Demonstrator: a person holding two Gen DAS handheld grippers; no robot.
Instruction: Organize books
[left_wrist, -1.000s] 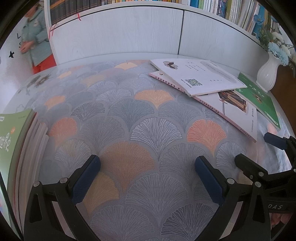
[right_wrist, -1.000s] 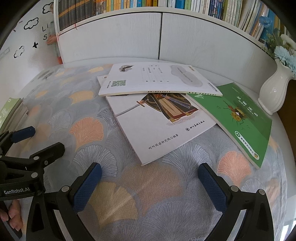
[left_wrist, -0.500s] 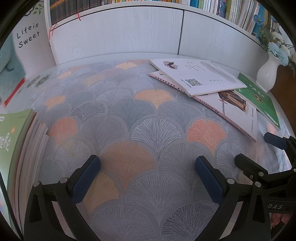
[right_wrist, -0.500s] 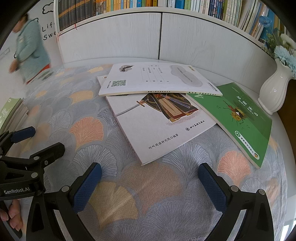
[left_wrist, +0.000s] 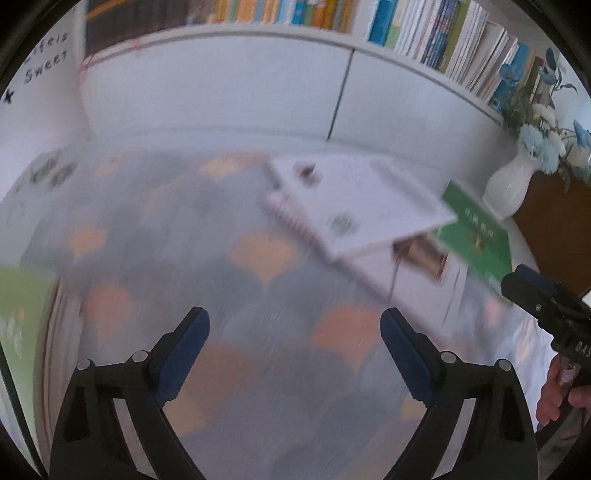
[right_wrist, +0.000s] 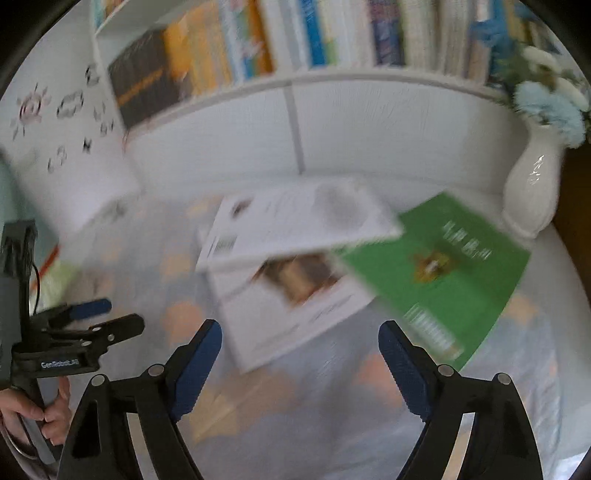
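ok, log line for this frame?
left gripper: open, empty, closing | right gripper: open, empty, closing | three books: overlapping on table

light: bright, soft daylight | blur: heavy motion smear both views | edges: fisheye bend, black vignette corners | glare: vase (right_wrist: 532, 192)

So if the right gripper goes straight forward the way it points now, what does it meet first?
Probably the white book with the brown picture, the lower one in the pile; it lies directly ahead of the open right gripper. Blur makes depth uncertain.
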